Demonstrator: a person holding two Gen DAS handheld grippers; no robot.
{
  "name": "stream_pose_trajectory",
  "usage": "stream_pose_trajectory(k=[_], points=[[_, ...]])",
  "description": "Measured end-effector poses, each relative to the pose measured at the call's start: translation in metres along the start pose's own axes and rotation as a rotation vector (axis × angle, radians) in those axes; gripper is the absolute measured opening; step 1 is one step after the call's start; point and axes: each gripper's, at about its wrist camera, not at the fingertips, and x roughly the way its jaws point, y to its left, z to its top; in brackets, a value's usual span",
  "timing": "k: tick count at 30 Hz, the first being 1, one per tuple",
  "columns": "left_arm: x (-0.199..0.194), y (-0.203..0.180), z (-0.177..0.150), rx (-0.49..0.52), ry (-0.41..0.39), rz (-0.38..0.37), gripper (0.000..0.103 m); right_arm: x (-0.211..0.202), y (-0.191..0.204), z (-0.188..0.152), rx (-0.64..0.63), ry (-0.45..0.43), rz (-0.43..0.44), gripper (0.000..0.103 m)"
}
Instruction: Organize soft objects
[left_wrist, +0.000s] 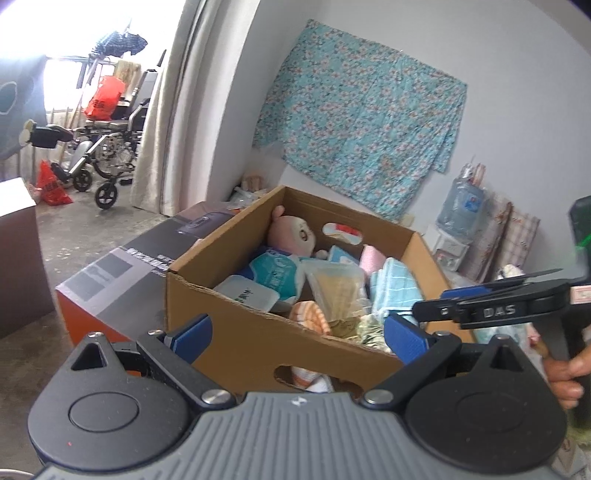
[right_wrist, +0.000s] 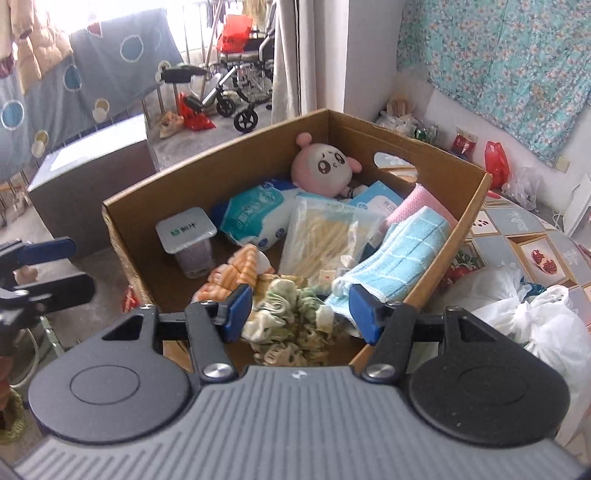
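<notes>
An open cardboard box (right_wrist: 221, 162) holds a pink plush doll (right_wrist: 325, 168), a tissue pack (right_wrist: 255, 214), a clear bag (right_wrist: 325, 236), a light blue towel (right_wrist: 399, 251), a pink cloth (right_wrist: 413, 203) and an orange striped cloth (right_wrist: 229, 273). My right gripper (right_wrist: 300, 312) hangs open over the box's near corner. A crumpled green-and-white cloth (right_wrist: 291, 317) lies between and below its blue pads, and they do not press it. My left gripper (left_wrist: 299, 338) is open and empty in front of the box (left_wrist: 221, 295). The right gripper (left_wrist: 436, 301) reaches in from the right, held by a hand.
A black and orange carton (left_wrist: 122, 280) stands against the box's left side. White plastic bags (right_wrist: 528, 325) lie on the patterned table (right_wrist: 535, 251) to the right. A wheelchair (left_wrist: 107, 147) and a dark box (right_wrist: 92, 177) are on the floor beyond. A water bottle (left_wrist: 461, 206) stands by the wall.
</notes>
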Motion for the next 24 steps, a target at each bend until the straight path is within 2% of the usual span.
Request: stream_pose_trajectory(k=[2,6,14,24], points=[[0.001,-0.001,0.001,0.009,0.010,0.030,0.102,-0.004,0.000,-0.002,0.022,-0.018,0.021,0.061],[0.001,-0.002,0.001,0.026,0.025,0.090,0.102,-0.014,0.001,-0.006,0.077,-0.055,0.057,0.079],[-0.004,-0.001,0.001,0.028,0.049,0.146,0.103,-0.038,0.008,-0.018,0.152,-0.116,0.120,0.089],[-0.009,-0.003,-0.001,0.039,0.059,0.167,0.103,-0.062,0.015,-0.032,0.166,-0.161,0.077,0.092]])
